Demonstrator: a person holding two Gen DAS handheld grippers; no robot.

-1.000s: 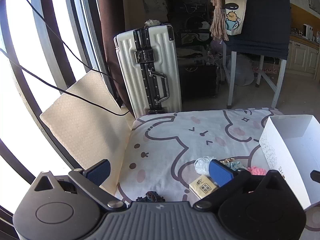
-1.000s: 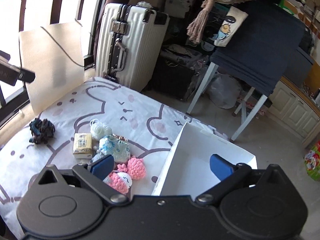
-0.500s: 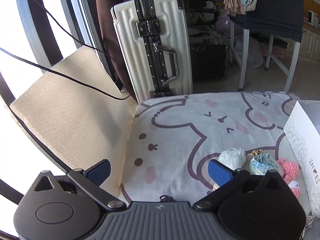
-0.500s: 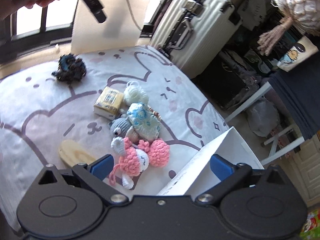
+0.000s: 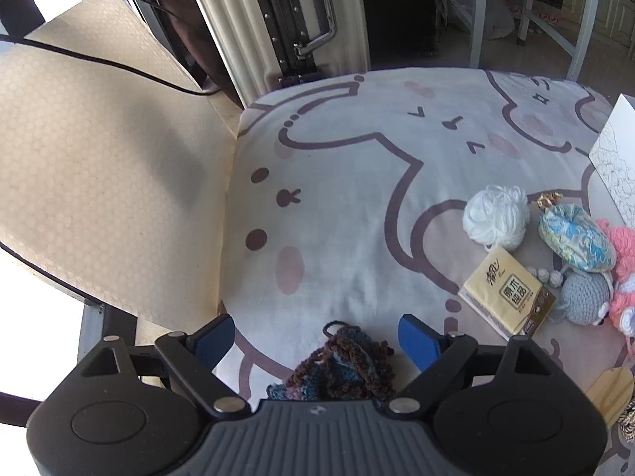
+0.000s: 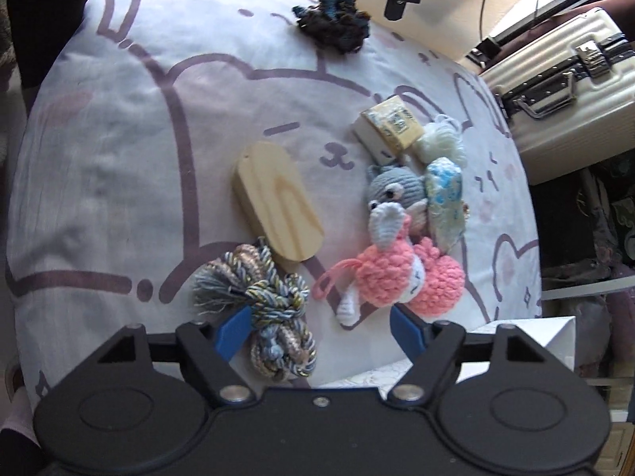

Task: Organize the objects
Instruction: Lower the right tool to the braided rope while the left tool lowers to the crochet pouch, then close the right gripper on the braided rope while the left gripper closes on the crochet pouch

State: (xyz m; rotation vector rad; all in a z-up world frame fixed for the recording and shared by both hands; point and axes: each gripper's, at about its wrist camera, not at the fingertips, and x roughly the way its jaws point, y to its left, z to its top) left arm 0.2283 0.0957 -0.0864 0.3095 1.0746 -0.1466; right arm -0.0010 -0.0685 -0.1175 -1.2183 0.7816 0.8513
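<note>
Near the cushion's (image 5: 357, 206) window-side edge, the left tool (image 5: 317, 335) has descended over the dark yarn bundle (image 5: 341, 361), and the right tool (image 6: 321, 327) over the pink crochet toy (image 6: 401, 277), both narrowing but gripping nothing yet.

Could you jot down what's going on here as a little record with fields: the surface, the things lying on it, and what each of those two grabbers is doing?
surface: cartoon-print cushion
items: dark yarn scrunchie; tissue pack; white yarn ball; blue pouch; grey crochet toy; pink crochet toy; wooden block; braided cord bundle
container: white box
left gripper: jaws closing around the scrunchie, no contact visible
right gripper: jaws closing, astride cord and pink toy
</note>
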